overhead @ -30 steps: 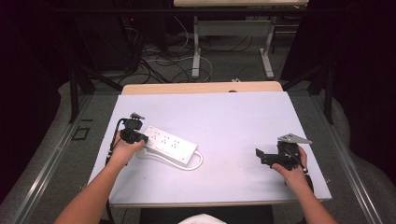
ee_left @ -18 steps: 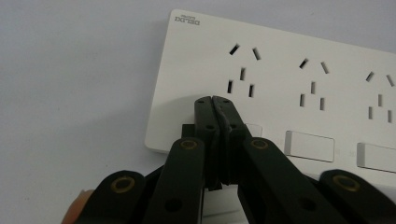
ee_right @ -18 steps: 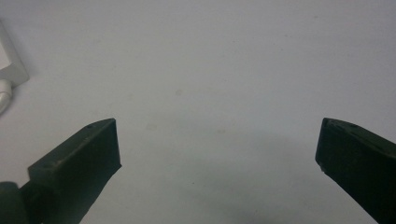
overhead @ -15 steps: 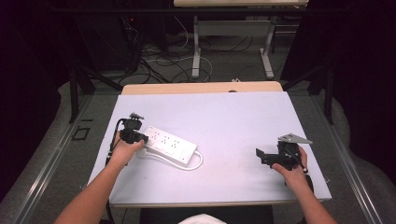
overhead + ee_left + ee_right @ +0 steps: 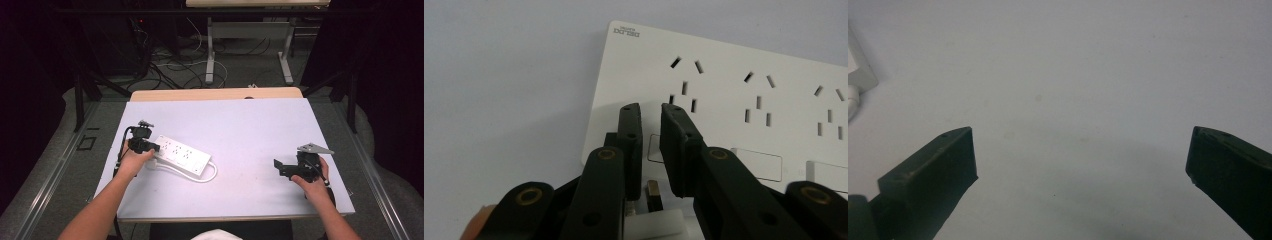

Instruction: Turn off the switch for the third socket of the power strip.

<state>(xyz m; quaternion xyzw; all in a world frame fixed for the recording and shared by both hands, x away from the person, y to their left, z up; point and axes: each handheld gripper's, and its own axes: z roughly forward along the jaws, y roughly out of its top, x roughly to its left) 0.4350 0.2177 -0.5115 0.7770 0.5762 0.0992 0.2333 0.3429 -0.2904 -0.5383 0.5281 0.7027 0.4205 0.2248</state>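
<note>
A white power strip [image 5: 182, 155] with several sockets lies on the left half of the table, its white cable [image 5: 214, 172] looping off its right end and back along its near side. My left gripper [image 5: 154, 148] sits over the strip's left end. In the left gripper view the strip [image 5: 734, 90] lies just beyond the left gripper [image 5: 650, 107]. Its jaws are nearly together, with a white plug [image 5: 659, 221] and its metal prong [image 5: 653, 194] between them low down. My right gripper [image 5: 278, 169] rests at the right of the table, pointing left. The right gripper [image 5: 1080, 150] is wide open over bare tabletop.
The pale table top [image 5: 250, 125] lies bare between the two hands. A wooden edge [image 5: 215, 94] runs along its back. Beyond it are loose floor cables [image 5: 170, 65] and another table's legs [image 5: 211, 55]. The strip's corner [image 5: 858, 70] sits at the left edge of the right gripper view.
</note>
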